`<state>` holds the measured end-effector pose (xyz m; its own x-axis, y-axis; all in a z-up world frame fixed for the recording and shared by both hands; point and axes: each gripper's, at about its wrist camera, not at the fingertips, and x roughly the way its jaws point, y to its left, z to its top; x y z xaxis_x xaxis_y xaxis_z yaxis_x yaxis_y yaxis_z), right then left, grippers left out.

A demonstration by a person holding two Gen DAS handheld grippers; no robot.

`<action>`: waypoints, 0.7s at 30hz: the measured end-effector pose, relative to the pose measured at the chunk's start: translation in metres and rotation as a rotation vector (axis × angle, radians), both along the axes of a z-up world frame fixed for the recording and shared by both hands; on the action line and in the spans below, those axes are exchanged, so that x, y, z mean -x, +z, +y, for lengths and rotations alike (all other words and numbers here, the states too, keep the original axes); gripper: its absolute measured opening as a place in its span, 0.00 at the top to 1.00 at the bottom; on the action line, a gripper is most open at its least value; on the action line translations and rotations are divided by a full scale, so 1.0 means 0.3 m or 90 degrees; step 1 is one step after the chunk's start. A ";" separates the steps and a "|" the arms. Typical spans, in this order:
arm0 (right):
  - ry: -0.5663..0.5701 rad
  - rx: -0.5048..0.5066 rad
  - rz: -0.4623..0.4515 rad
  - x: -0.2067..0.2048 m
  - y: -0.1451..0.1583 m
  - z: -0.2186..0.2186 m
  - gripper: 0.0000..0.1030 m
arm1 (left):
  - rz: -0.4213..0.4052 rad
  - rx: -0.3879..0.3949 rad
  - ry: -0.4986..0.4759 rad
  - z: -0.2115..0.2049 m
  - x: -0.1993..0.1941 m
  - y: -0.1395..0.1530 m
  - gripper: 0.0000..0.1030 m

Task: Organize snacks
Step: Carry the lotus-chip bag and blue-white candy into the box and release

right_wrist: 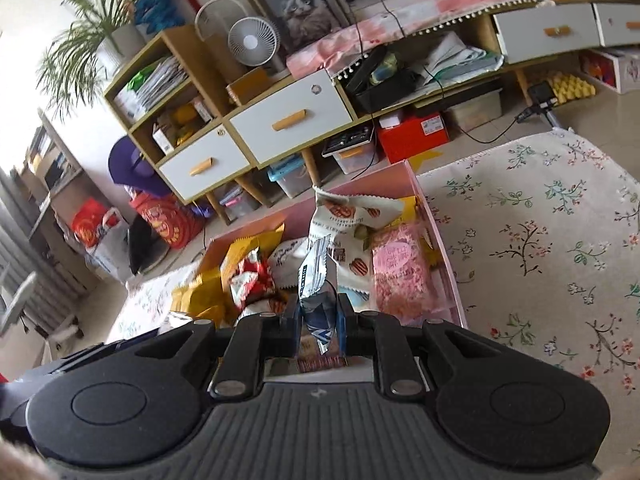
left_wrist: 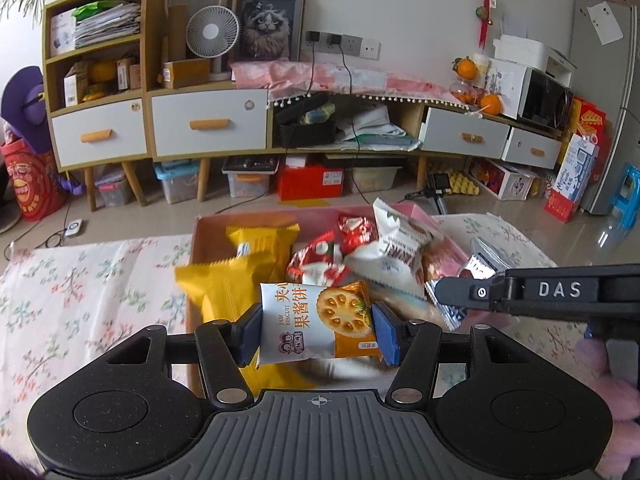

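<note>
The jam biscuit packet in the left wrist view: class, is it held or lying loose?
Held. The left claw is shut on the jam biscuit packet, with a blue pad against each end.

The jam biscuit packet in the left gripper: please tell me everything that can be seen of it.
The jam biscuit packet is a small glossy pillow pack, white on one side and orange on the other, with a round jam-filled biscuit pictured, Chinese characters and "JAM BISCUIT" printed. It looks sealed and unopened. It lies sideways, its print turned on its side, clamped at both ends by the blue pads of the left gripper, above the pink box of snacks. Whether it touches anything below is unclear.
</note>
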<state>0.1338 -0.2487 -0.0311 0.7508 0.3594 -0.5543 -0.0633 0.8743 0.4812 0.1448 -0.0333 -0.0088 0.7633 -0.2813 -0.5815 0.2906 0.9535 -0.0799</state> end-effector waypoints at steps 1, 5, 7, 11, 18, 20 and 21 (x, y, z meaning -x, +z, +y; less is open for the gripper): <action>-0.003 -0.006 -0.001 -0.002 0.000 -0.003 0.85 | -0.001 0.000 0.001 -0.006 -0.009 -0.003 0.46; -0.012 -0.022 0.003 -0.006 -0.010 -0.010 0.79 | 0.003 0.002 -0.001 -0.017 -0.037 -0.025 0.41; -0.026 -0.012 -0.001 0.001 -0.007 -0.015 0.69 | -0.001 -0.002 0.000 -0.021 -0.034 -0.030 0.37; -0.046 -0.007 -0.012 0.012 0.007 -0.035 0.53 | -0.013 -0.017 -0.010 -0.029 -0.006 -0.029 0.26; -0.045 0.014 -0.019 0.029 0.030 -0.041 0.43 | -0.012 -0.022 -0.005 -0.023 0.043 -0.016 0.15; -0.038 0.027 -0.024 0.036 0.036 -0.038 0.40 | -0.008 -0.026 -0.002 -0.017 0.065 -0.012 0.12; -0.036 0.035 -0.024 0.038 0.038 -0.038 0.38 | -0.005 -0.027 -0.001 -0.015 0.074 -0.011 0.11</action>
<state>0.1225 -0.2601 -0.0198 0.7901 0.2856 -0.5424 -0.0303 0.9020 0.4308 0.1227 -0.0376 -0.0120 0.7674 -0.2578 -0.5870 0.2923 0.9556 -0.0376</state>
